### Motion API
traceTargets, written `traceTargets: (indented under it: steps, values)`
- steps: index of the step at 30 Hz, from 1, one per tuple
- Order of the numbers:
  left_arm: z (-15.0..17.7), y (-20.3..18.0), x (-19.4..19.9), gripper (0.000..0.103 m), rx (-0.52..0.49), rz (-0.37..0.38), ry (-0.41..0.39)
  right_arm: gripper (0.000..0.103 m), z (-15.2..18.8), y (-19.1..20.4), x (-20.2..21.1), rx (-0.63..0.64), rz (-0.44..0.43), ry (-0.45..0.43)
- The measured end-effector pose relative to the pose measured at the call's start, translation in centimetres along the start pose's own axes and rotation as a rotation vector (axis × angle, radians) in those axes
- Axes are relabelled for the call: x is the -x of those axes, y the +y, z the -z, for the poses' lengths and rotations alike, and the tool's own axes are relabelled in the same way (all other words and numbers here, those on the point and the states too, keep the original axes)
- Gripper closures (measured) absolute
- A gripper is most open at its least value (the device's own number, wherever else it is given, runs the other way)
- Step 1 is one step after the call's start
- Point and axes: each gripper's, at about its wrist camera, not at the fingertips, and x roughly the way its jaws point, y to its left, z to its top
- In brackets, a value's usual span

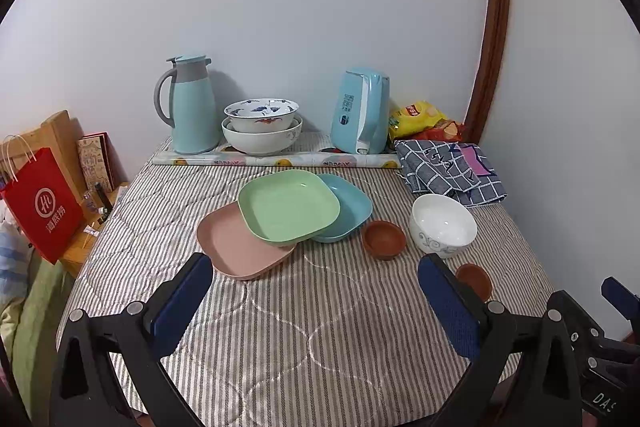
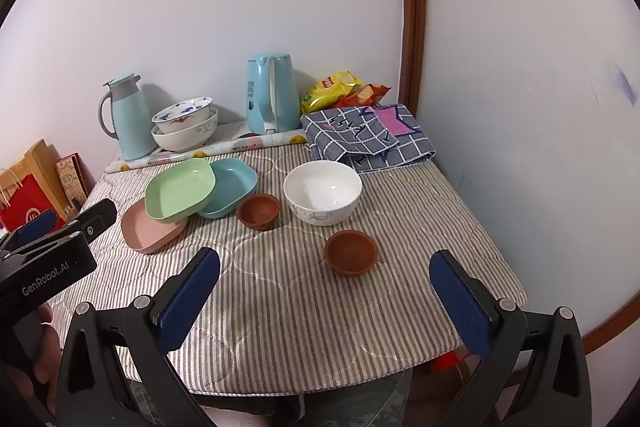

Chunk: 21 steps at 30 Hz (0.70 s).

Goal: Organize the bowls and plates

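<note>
A green square plate (image 1: pixel 289 205) (image 2: pixel 180 189) lies on a pink plate (image 1: pixel 240 247) (image 2: pixel 146 231) and a blue plate (image 1: pixel 352 205) (image 2: pixel 234 185) on the striped table. Right of them stand a small brown bowl (image 1: pixel 384 239) (image 2: pixel 259 211), a white bowl (image 1: pixel 443 225) (image 2: pixel 322 191) and a second brown bowl (image 1: pixel 476 279) (image 2: pixel 351 251). Two patterned bowls (image 1: pixel 262 127) (image 2: pixel 185 125) are stacked at the back. My left gripper (image 1: pixel 316 287) is open and empty, near the pink plate. My right gripper (image 2: pixel 326 281) is open and empty, just short of the second brown bowl.
A teal thermos jug (image 1: pixel 188 105) (image 2: pixel 126 117) and a blue kettle (image 1: pixel 360 111) (image 2: pixel 272 93) stand at the back. A checked cloth (image 1: pixel 448 167) (image 2: pixel 366 137) and snack bags (image 1: pixel 424 121) (image 2: pixel 340 89) lie at the back right. A red bag (image 1: pixel 40 203) stands left of the table.
</note>
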Motion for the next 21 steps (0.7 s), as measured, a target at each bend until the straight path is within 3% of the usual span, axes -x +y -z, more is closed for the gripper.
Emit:
traceTargets:
  steps: [21]
  values:
    - [0.14, -0.02, -0.05, 0.0, 0.002, -0.009, -0.007, 0.0, 0.16, 0.12, 0.29, -0.011, -0.007, -0.005]
